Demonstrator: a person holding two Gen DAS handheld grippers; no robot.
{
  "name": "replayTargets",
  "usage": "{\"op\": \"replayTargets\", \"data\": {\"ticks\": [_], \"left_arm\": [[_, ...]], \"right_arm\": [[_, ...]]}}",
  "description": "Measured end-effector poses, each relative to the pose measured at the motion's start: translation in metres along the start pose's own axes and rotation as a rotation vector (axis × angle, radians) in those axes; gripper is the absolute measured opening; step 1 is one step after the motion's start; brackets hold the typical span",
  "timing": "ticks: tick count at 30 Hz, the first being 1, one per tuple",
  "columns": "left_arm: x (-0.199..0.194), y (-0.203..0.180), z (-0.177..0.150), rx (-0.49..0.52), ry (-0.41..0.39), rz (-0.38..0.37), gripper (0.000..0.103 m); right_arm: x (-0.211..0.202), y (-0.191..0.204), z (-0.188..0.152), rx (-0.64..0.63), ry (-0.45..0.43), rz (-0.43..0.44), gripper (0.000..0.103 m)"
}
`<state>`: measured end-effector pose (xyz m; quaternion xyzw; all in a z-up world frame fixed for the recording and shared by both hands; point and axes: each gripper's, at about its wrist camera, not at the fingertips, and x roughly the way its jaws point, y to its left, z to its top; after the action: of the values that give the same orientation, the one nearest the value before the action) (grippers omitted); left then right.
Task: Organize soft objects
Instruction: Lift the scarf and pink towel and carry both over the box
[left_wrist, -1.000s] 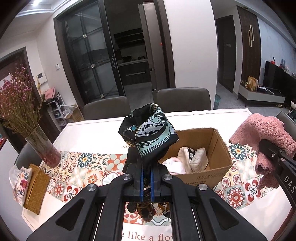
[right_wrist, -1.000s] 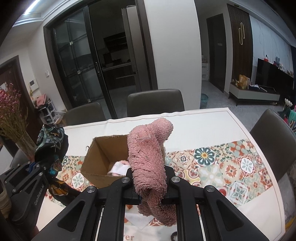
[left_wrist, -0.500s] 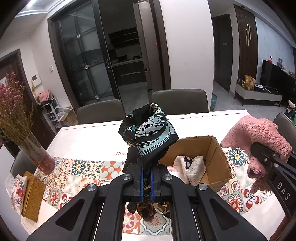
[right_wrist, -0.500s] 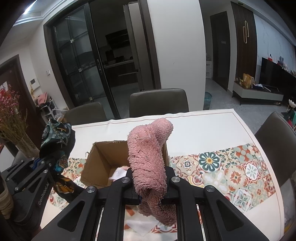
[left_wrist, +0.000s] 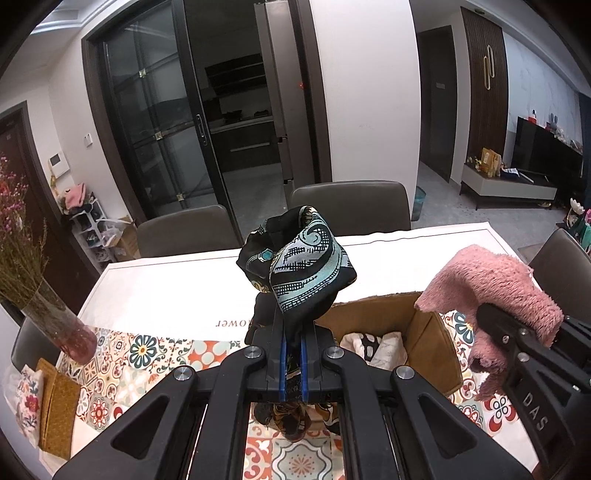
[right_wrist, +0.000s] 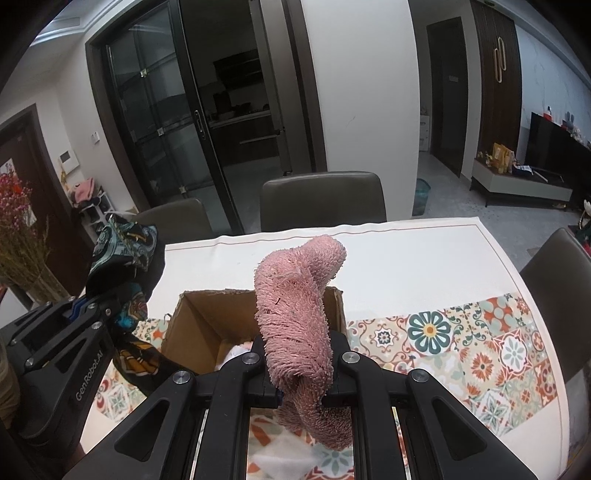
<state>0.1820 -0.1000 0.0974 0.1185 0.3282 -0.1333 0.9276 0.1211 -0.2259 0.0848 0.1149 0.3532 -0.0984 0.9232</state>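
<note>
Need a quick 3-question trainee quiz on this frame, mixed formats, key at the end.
1. True or false: the left gripper has its jaws shut on the patterned scarf.
2. Multiple choice: the right gripper holds which item? A) a white sock B) the pink fuzzy towel C) nothing
3. Fill in: the cardboard box on the table already holds pale cloth items and stands ____.

Key: 1 true; 2 B; 3 open, with both held items still outside it.
</note>
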Motion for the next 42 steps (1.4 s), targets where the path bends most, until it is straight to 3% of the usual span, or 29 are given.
{"op": "replayTargets", "data": {"ticks": [17, 39, 42], "left_arm": [[0.02, 0.0, 0.034, 0.015, -0.053, -0.033, 0.007], [0.079, 0.013, -0.004, -0.035, 0.11, -0.058, 0.009], [0.082, 0.014, -0.008, -0.042, 0.125, -0.067, 0.015]], "right_arm": [[0.031, 0.011, 0.016, -0.014, 0.016, 0.015, 0.013], [0.078, 0.021, 0.002, -0.025, 0.109, 0.041, 0.014], [0.082, 0.022, 0.001, -0.023, 0.116, 0.048, 0.015]]}}
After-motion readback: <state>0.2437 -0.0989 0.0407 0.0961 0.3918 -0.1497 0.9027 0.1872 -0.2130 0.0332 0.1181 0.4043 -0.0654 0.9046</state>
